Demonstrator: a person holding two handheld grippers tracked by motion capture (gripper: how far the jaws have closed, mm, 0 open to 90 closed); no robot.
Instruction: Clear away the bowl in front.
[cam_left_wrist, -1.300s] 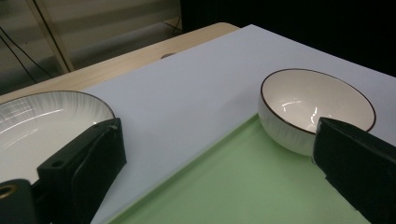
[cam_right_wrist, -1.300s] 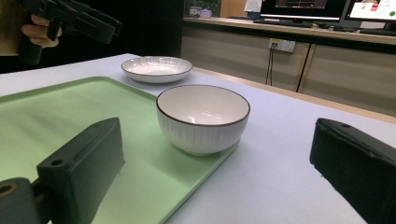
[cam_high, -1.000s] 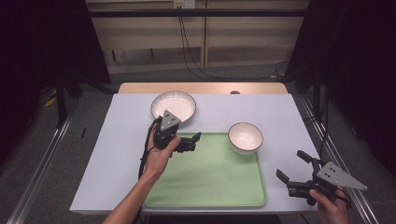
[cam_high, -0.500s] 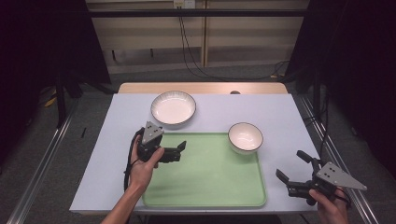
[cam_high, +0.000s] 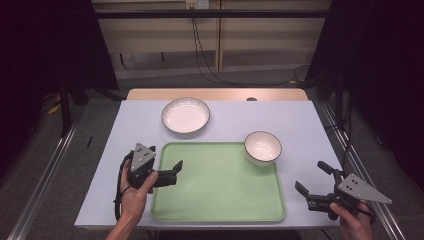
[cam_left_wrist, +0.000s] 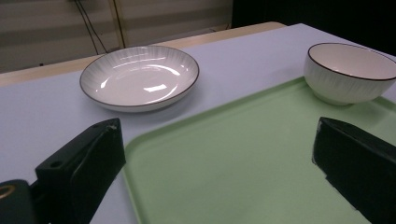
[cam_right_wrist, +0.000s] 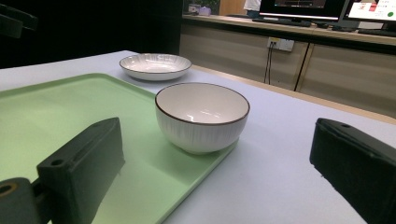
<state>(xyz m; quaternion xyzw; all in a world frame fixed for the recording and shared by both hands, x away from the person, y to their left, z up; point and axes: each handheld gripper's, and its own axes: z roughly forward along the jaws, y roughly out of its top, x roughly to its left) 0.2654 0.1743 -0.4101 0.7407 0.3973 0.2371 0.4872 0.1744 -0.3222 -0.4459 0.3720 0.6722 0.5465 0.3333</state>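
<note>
Fingers of the left gripper (cam_high: 172, 172) and right gripper (cam_high: 312, 179) spread wide, empty. The ceramic bowl (cam_high: 262, 147), likely rigid, slippery, breakable, seems best pinched at its rim.

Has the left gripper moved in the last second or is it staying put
Yes. The left gripper has drawn back toward the person, away from the plate, and is now at the left edge of the green tray.

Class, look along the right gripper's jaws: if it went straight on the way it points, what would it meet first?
Most likely the small bowl, which sits centred between the open jaws of the right gripper, on the green tray's corner.
</note>
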